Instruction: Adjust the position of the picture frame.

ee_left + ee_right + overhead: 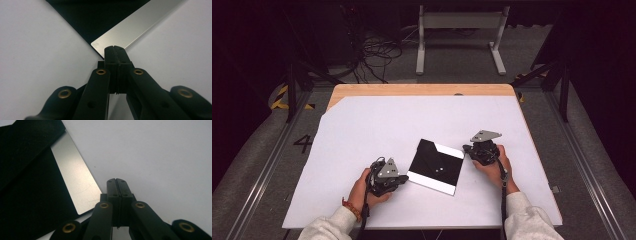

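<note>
A flat black square plate (435, 165) with silver strips along two edges lies on the white sheet, turned at an angle. My left gripper (404, 177) rests on the sheet at the plate's near-left corner, jaws shut with nothing between them. In the left gripper view the closed tips (115, 47) sit right at the corner of the silver strip (135, 25). My right gripper (466, 148) lies at the plate's far-right corner, also shut and empty. The right gripper view has its tips (116, 180) just beside the silver strip (75, 182) of the black plate (27, 195).
The white sheet (362, 130) covers most of a wooden table (422, 89). Beyond the table stand a white metal frame (459, 35) and a tangle of cables (377, 55) on the floor. Dark stand legs flank the table on both sides.
</note>
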Demonstrator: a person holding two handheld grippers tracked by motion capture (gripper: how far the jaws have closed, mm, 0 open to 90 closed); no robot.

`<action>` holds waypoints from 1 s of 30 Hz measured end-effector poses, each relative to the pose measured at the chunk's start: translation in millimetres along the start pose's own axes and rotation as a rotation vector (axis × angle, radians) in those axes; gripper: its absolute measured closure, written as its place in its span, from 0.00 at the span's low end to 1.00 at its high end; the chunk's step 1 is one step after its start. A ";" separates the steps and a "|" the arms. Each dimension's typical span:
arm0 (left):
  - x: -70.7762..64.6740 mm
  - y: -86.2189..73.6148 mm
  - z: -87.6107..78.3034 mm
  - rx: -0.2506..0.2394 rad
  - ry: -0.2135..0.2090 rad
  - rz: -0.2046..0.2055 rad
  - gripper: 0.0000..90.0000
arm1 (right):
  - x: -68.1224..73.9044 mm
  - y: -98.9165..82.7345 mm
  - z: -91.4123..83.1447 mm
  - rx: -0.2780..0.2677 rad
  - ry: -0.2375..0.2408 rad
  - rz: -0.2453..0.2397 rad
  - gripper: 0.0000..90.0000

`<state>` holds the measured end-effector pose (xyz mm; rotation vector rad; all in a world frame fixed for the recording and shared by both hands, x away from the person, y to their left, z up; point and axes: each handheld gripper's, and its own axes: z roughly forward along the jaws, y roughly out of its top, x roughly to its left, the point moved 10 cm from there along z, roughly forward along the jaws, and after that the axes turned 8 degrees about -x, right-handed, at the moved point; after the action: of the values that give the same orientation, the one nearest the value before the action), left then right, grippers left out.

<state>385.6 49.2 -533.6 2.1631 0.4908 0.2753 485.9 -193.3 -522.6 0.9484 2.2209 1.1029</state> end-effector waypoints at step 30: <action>15.7 -1.3 -3.3 0.000 0.036 -0.020 1.00 | -2.3 1.5 -3.5 -0.026 0.037 0.030 1.00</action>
<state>398.1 59.2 -532.4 2.1553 0.5322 0.3039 485.6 -196.1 -519.2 0.9608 2.2231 1.1695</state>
